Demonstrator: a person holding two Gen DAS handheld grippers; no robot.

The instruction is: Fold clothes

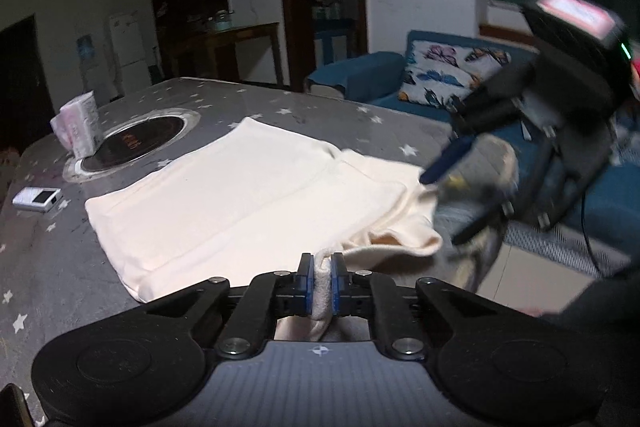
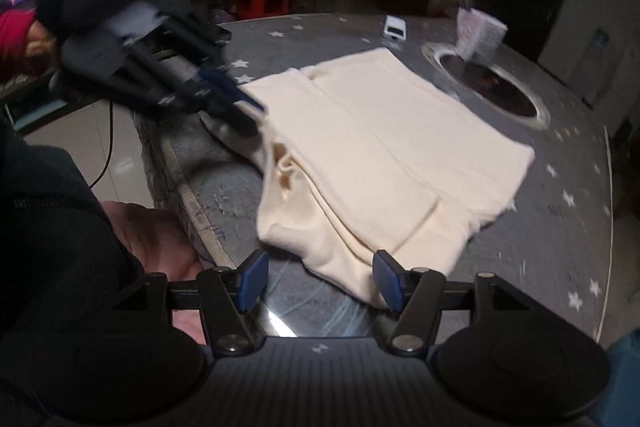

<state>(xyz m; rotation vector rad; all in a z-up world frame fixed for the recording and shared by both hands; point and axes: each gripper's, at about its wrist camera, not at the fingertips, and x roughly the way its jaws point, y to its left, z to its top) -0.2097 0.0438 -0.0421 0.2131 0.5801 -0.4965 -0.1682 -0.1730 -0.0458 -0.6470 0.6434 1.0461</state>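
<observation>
On the grey star-patterned table [image 1: 48, 239], the cream garment [image 1: 240, 195] lies partly folded, its near edge at the table's front rim. Your left gripper [image 1: 321, 277] is clenched on a bunched fold of that garment. Your right gripper [image 2: 316, 281] stands released, jaws wide apart, with the garment's near corner between them. A tissue pack [image 1: 78, 123] stands beside the round inset cooktop [image 1: 134, 145], well apart from the cloth.
</observation>
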